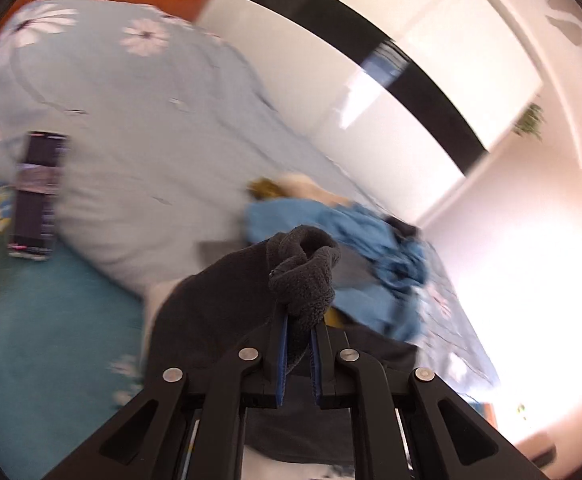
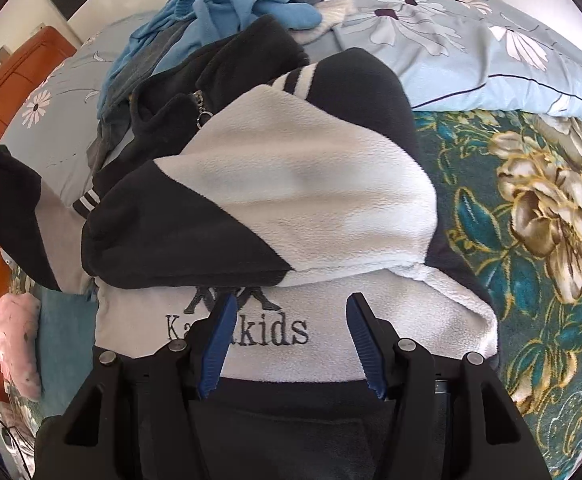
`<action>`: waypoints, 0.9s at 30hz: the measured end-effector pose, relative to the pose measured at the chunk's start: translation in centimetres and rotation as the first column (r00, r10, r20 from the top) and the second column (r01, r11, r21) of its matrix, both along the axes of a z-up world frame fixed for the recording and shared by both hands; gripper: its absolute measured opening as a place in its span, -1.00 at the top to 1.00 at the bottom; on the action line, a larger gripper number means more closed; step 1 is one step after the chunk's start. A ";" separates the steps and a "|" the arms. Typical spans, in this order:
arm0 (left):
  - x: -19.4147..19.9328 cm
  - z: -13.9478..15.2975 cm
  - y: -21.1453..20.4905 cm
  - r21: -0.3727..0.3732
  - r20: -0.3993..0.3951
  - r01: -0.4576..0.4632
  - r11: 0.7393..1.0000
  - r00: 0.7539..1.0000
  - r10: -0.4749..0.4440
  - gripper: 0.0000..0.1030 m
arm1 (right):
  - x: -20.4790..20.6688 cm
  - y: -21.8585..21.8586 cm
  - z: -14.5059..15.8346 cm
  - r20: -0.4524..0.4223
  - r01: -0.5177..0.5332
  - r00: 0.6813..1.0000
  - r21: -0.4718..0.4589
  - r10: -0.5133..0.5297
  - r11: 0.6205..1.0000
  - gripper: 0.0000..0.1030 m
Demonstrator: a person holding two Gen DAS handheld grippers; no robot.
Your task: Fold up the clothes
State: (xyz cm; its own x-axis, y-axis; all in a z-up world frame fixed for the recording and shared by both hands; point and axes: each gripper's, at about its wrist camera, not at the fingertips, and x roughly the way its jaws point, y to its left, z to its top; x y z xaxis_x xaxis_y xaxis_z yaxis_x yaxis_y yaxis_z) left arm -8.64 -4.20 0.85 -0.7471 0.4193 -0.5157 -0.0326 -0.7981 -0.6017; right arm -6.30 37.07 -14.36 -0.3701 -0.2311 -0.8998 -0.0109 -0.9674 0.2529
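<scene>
L gripper (image 1: 299,336) is clenched on a bunched dark fleece cuff (image 1: 305,276) at frame center, while R gripper (image 2: 289,344), jaws apart w/ nothing gripped, hovers at lower center over the black-and-white fleece jacket (image 2: 291,200), whose body runs toward the top of the frame.

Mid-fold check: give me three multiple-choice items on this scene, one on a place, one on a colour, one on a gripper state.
1. Where does the heap of blue clothes lie?
A. beyond the black-and-white fleece jacket
B. on the floor
C. in a basket

2. Colour of the fleece cuff in the left hand-held gripper?
A. red
B. dark grey
C. yellow

3. The right hand-held gripper is:
A. clamped on a sock
B. out of view
C. open above the jacket

A: the heap sits past the jacket on the bed.
B: grey pile shows between the pads.
C: its jaws stand apart, gripping nothing.
</scene>
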 end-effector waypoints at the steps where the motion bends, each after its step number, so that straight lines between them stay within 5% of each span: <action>1: -0.4 0.3 1.8 -0.001 -0.004 0.040 0.999 0.999 -0.040 0.81 | 0.1 0.7 0.0 -0.001 0.018 1.000 -0.005 -0.018 1.000 -0.14; 7: -1.8 0.8 12.4 0.001 -0.016 0.272 0.962 0.962 -0.272 0.81 | 0.8 4.6 -0.6 0.015 0.113 0.994 -0.021 -0.112 0.993 -0.14; 11: -2.0 -2.6 17.5 -0.032 0.093 0.384 0.923 0.920 -0.380 0.81 | 1.3 6.7 -1.1 0.027 0.158 0.987 -0.026 -0.157 0.987 -0.14; 19: -0.8 -10.5 23.4 -0.067 0.307 0.496 0.866 0.836 -0.455 0.79 | 1.8 8.0 -1.6 0.047 0.181 0.983 -0.026 -0.180 0.983 -0.14; 23: -0.8 -11.8 23.9 -0.068 0.335 0.512 0.857 0.820 -0.463 0.75 | 1.5 7.9 -1.9 0.053 0.180 0.982 -0.020 -0.179 0.983 -0.14; 25: -0.8 -11.9 24.0 -0.065 0.337 0.521 0.851 0.814 -0.473 0.67 | 1.4 7.7 -1.8 0.052 0.179 0.983 -0.019 -0.177 0.984 -0.14; 26: -0.7 -11.8 23.8 -0.060 0.338 0.528 0.847 0.810 -0.480 0.46 | 1.3 7.6 -1.7 0.051 0.176 0.983 -0.019 -0.175 0.984 -0.14; 27: -0.6 -11.8 23.7 -0.055 0.338 0.534 0.844 0.805 -0.487 -0.03 | 1.2 7.5 -1.6 0.050 0.173 0.984 -0.019 -0.172 0.985 -0.14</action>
